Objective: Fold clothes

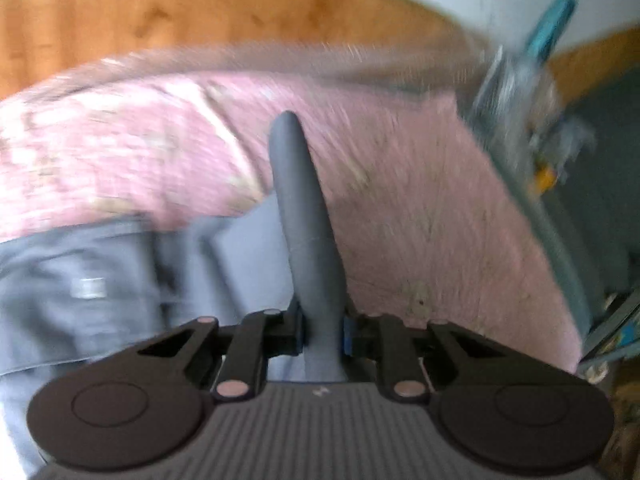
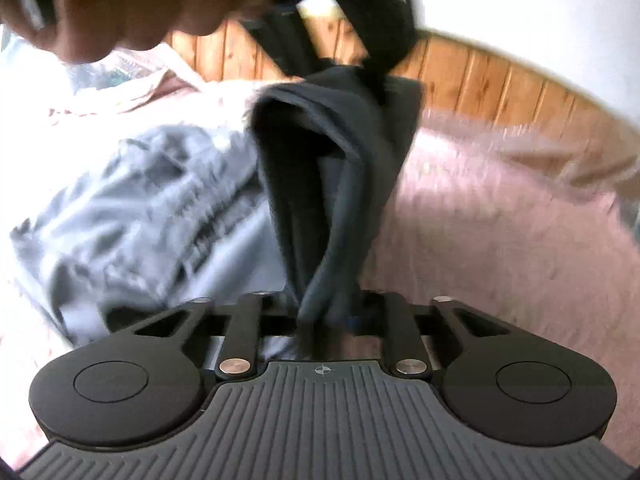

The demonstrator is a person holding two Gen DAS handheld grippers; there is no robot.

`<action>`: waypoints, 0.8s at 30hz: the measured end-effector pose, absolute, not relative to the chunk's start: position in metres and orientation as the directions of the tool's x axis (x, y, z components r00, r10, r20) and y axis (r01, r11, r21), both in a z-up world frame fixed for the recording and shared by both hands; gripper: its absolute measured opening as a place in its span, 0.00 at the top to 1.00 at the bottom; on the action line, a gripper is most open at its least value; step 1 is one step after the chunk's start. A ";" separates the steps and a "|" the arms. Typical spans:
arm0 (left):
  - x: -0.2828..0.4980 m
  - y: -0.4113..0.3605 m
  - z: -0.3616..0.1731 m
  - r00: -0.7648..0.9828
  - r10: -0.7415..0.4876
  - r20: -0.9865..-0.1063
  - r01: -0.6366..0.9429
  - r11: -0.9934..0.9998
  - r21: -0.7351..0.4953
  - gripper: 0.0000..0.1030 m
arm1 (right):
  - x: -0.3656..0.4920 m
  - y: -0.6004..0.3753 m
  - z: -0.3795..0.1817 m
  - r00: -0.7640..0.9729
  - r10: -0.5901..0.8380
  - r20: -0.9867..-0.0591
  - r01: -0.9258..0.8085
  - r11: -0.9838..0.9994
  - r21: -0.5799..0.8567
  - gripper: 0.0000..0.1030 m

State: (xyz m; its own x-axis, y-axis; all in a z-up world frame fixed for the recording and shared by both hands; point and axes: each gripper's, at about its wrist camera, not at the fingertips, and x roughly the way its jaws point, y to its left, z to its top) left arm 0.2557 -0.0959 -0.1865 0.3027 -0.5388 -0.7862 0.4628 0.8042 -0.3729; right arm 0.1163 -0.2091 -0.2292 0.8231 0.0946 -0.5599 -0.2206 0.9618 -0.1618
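Right wrist only: person's hand (image 2: 100,4).

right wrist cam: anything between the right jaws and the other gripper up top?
Yes. A taut band of dark cloth spans from the right gripper to the left gripper, seen in the right wrist view.

Pink bedspread (image 1: 420,208) — wooden headboard (image 1: 200,12) behind, white wall (image 2: 520,0) above.

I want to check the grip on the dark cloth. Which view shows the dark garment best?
The right wrist view: the dark garment hangs in folds, bunched between the right gripper fingers. The left wrist view shows only a narrow dark strip, blurred.
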 end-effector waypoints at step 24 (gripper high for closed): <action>0.255 0.202 -0.333 0.290 -0.704 -0.649 0.184 0.706 -0.684 0.70 | 0.102 0.061 -0.255 0.652 0.007 -0.758 -0.608 0.602 -0.518 0.77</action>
State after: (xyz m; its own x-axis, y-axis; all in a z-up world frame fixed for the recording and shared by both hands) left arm 0.2548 0.2019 -0.3325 0.2901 -0.7036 -0.6487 0.1841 0.7062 -0.6837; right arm 0.1024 0.0615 -0.2548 0.6524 0.0070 -0.7579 -0.6081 0.6018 -0.5178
